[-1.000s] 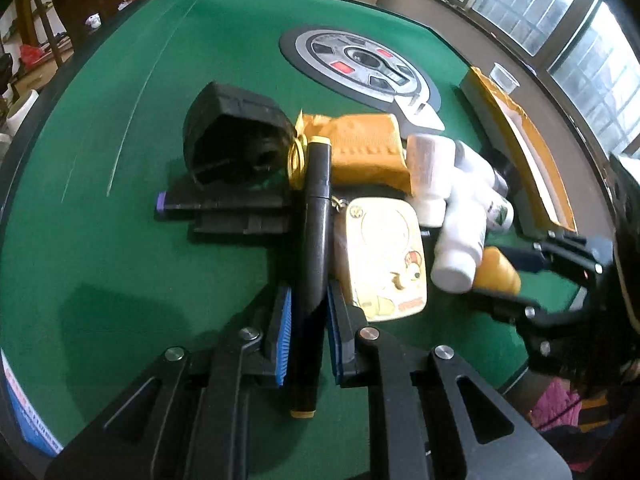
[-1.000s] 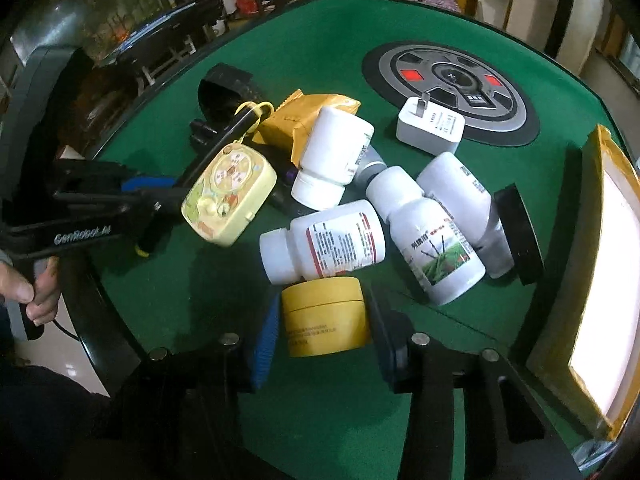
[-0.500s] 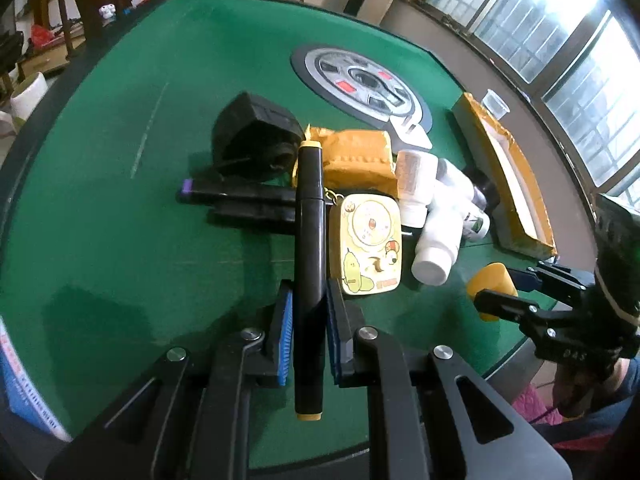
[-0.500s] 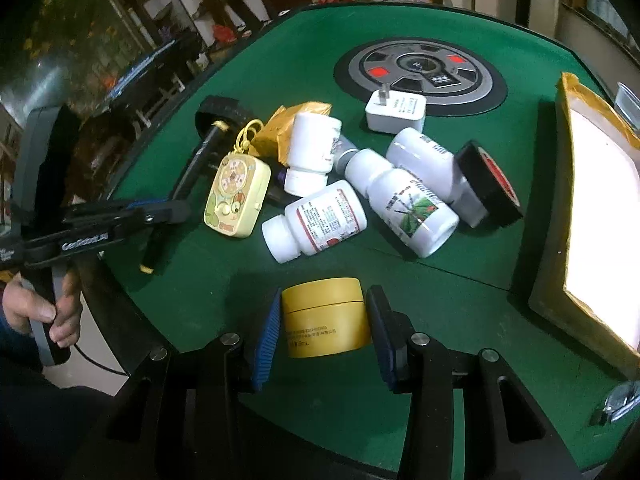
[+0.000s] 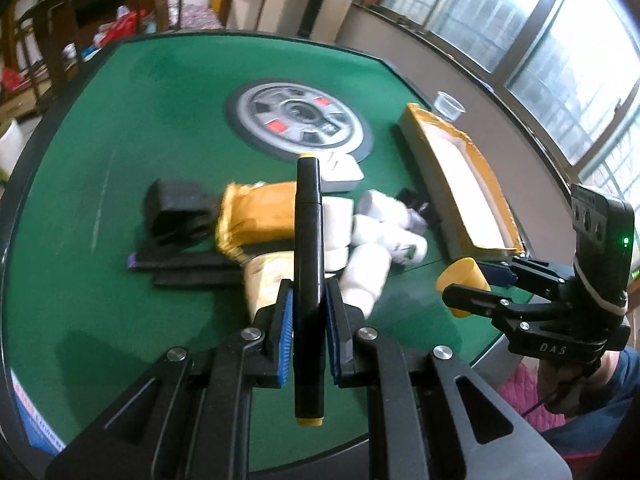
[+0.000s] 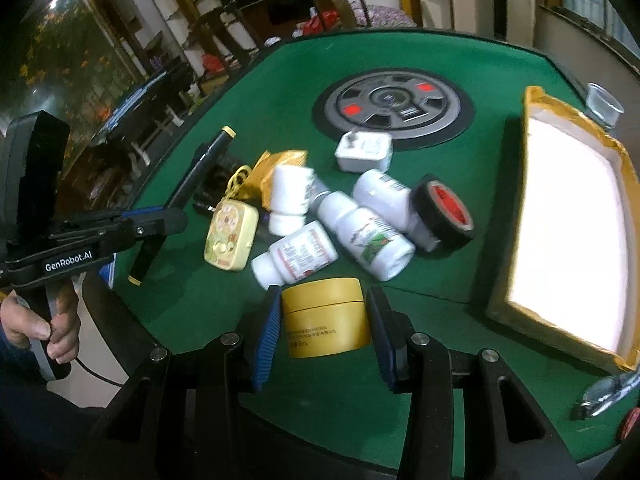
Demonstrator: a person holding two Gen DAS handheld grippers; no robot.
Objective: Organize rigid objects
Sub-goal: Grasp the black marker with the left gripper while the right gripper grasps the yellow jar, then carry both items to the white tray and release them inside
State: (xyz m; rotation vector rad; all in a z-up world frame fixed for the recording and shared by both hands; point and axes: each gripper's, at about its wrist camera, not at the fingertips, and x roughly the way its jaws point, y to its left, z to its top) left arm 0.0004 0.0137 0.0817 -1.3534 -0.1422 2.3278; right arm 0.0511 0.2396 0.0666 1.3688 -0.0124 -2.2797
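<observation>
The left gripper (image 5: 308,320) is squeezed tight around a black marker pen (image 5: 308,248) with yellow ends, and holds it up in the air over the pile on the green table (image 5: 120,120). The blue pads grip the pen near its middle, so it should not tip. The pen looks light, hard and smooth, so it could slide if the squeeze goes soft. The right gripper (image 6: 324,320) is closed on a small yellow jar (image 6: 326,320), held by its round sides just above the near edge of the table. The jar looks stiff and light, but round and a bit slippery, so holding it across the middle is best. The white pill bottles (image 6: 368,236) lie in a heap in the middle of the table, touching each other. They would roll easily. Far right sits an open box (image 6: 572,216) with a white inside, maybe the place for these things.
</observation>
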